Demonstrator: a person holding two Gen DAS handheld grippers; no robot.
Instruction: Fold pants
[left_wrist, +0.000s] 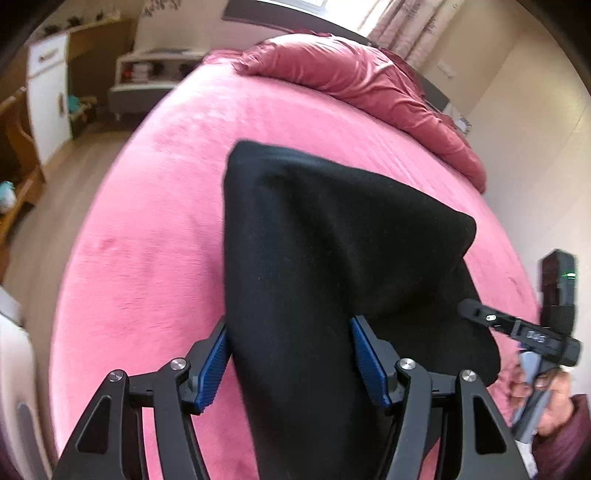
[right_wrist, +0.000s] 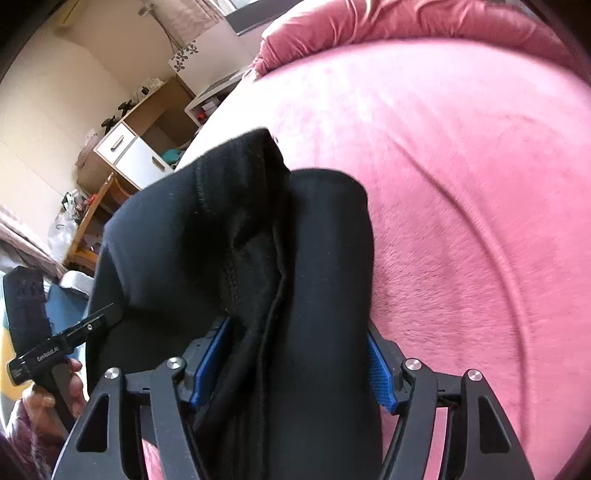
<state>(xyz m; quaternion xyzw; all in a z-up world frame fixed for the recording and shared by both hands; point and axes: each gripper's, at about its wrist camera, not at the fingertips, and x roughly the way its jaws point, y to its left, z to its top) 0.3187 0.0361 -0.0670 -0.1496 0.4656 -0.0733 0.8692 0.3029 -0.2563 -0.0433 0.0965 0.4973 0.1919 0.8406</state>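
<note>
Black pants (left_wrist: 332, 258) hang over a pink bed (left_wrist: 155, 236), lifted between both grippers. My left gripper (left_wrist: 291, 350) has its blue pads on either side of a thick fold of the pants and is shut on it. My right gripper (right_wrist: 299, 362) is shut on another bunch of the same pants (right_wrist: 258, 240), with a stitched seam showing. The right gripper (left_wrist: 517, 328) also shows at the right edge of the left wrist view, and the left gripper (right_wrist: 74, 339) at the lower left of the right wrist view.
A rumpled red duvet (left_wrist: 351, 74) lies along the far side of the bed. Beyond the bed's left edge are wooden floor (left_wrist: 66, 177), a white cabinet (left_wrist: 48, 92) and a low shelf unit (left_wrist: 147, 74). A wooden chair (right_wrist: 92, 221) stands by the cabinet.
</note>
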